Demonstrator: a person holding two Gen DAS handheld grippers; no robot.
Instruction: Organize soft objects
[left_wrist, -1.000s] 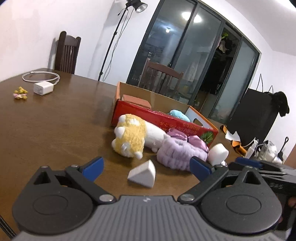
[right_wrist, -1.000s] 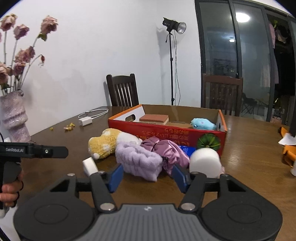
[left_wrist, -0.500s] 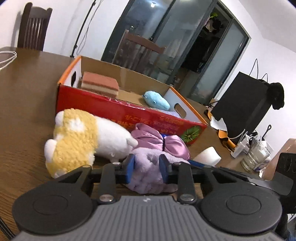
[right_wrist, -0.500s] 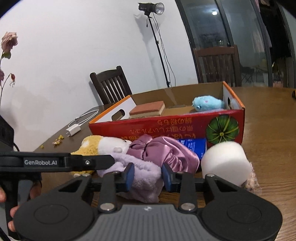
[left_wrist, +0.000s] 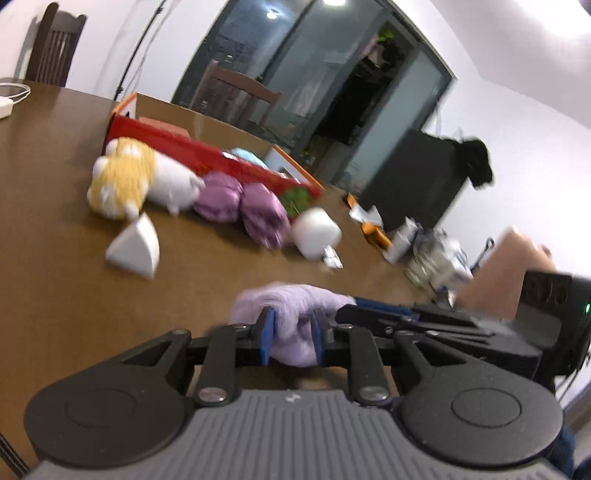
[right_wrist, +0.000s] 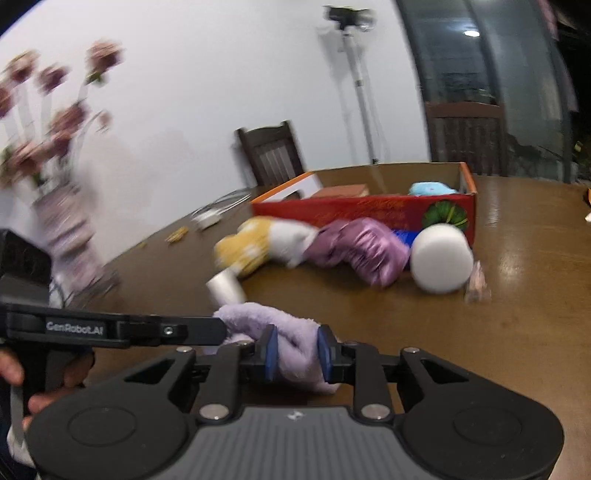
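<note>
The fluffy lilac cloth (left_wrist: 291, 314) is pinched by both grippers, left (left_wrist: 291, 341) and right (right_wrist: 293, 350), their fingers having just closed upon it, near the desk (left_wrist: 55, 295) edge.

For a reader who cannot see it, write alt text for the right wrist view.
The right hand-held gripper is shut on a fluffy lilac cloth, which the left hand-held gripper grips from the side. Behind on the brown table lie a yellow plush, a purple satin bundle, a white foam cylinder and a red box.
</note>
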